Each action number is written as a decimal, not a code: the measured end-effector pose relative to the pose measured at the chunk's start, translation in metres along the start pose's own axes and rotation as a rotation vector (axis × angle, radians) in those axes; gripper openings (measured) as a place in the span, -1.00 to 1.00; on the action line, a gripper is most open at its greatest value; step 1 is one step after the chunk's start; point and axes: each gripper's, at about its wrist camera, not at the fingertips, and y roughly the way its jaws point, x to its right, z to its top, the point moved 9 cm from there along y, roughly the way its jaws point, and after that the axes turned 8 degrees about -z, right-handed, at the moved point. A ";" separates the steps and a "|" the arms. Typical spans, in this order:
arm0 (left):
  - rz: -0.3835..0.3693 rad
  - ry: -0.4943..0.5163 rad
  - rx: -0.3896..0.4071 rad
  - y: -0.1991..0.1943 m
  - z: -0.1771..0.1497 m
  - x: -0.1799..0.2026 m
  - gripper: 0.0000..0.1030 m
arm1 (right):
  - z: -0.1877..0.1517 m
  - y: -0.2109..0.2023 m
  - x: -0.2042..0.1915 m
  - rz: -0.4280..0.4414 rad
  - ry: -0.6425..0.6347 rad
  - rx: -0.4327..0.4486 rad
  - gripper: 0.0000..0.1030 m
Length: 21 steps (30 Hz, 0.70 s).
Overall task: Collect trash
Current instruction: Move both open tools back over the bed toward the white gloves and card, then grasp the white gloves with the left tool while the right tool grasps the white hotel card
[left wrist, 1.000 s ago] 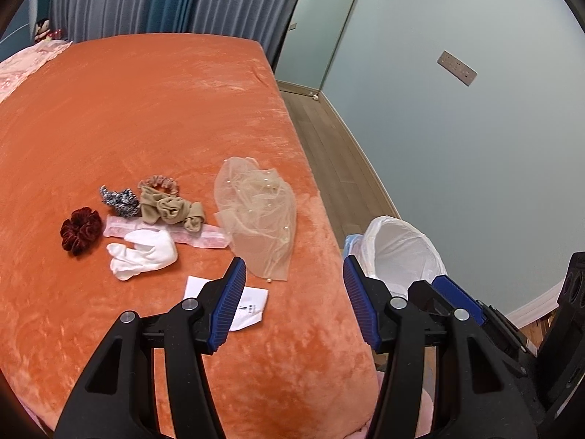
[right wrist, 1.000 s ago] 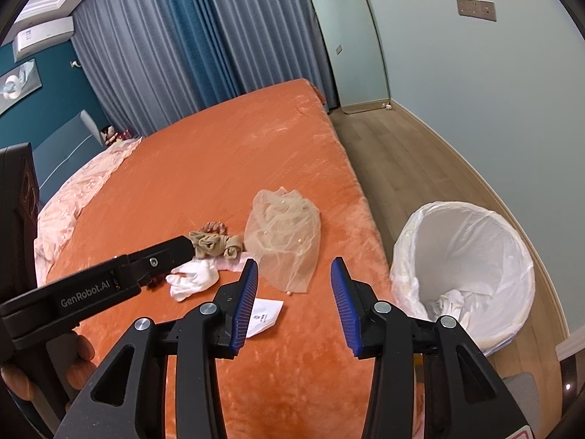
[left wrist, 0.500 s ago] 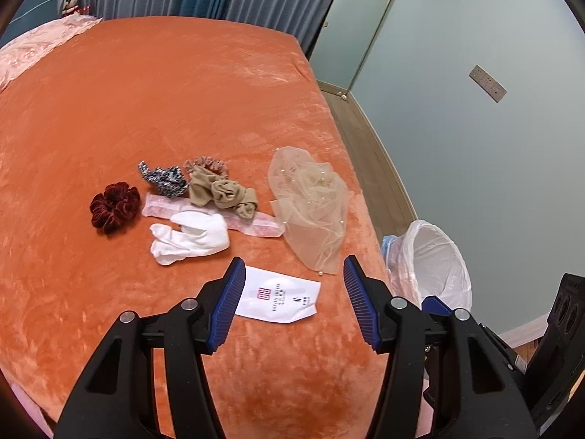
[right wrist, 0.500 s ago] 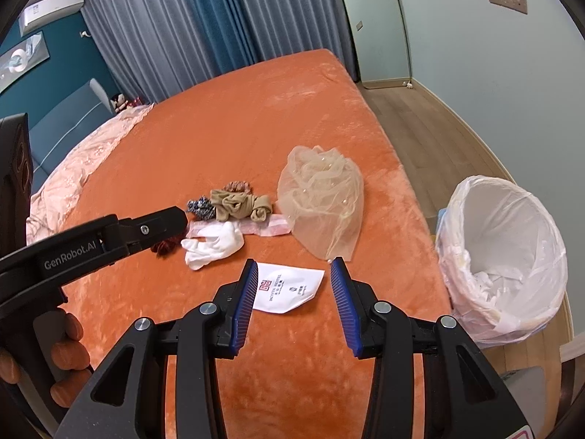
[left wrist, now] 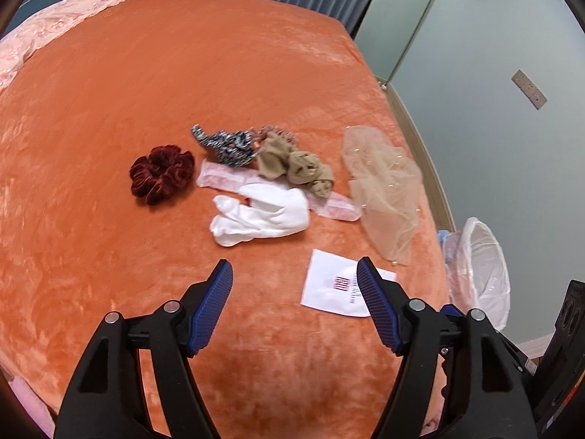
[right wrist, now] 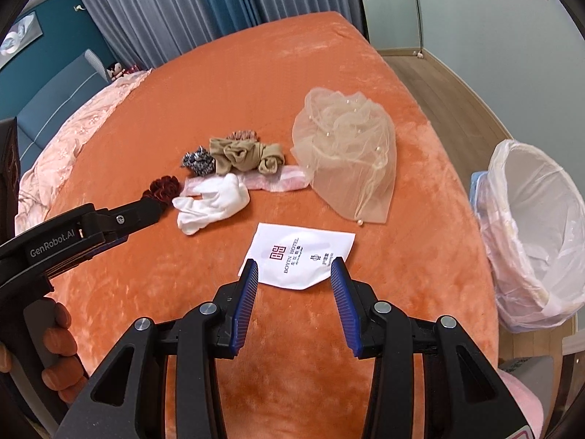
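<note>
Your right gripper [right wrist: 294, 269] (jaws wide, empty) straddles flat white printed paper sachet [right wrist: 299, 256] near bed's [right wrist: 256, 73] right edge; left gripper [left wrist: 294, 278] open, empty, farther.

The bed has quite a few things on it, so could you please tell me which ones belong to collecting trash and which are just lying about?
Likely part of the job:
- white hotel packet, between the open jaws of the right gripper
- lined trash bin beside the bed
- left gripper, open

Likely just lying about:
- dark red scrunchie
- white gloves
- beige veil
- tan stockings
</note>
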 end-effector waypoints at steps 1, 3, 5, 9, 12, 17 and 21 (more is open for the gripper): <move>0.007 -0.005 -0.006 0.003 -0.001 -0.005 0.30 | -0.002 0.006 -0.001 -0.002 0.002 -0.010 -0.20; 0.016 -0.014 -0.019 0.010 -0.001 -0.014 0.30 | -0.004 0.015 -0.001 -0.003 0.008 -0.028 -0.20; 0.024 -0.022 -0.030 0.017 -0.001 -0.023 0.32 | -0.006 0.026 -0.001 -0.002 0.020 -0.048 -0.21; 0.030 -0.037 -0.045 0.033 0.004 -0.033 0.41 | -0.006 0.041 0.001 -0.007 0.034 -0.074 -0.21; 0.032 -0.049 -0.053 0.043 0.008 -0.037 0.52 | -0.004 0.054 0.002 -0.008 0.048 -0.091 -0.21; 0.033 -0.054 -0.087 0.069 0.016 -0.040 0.52 | -0.003 0.073 0.006 -0.015 0.064 -0.118 -0.21; 0.020 -0.062 -0.112 0.088 0.020 -0.039 0.52 | -0.004 0.085 0.009 -0.023 0.073 -0.135 -0.20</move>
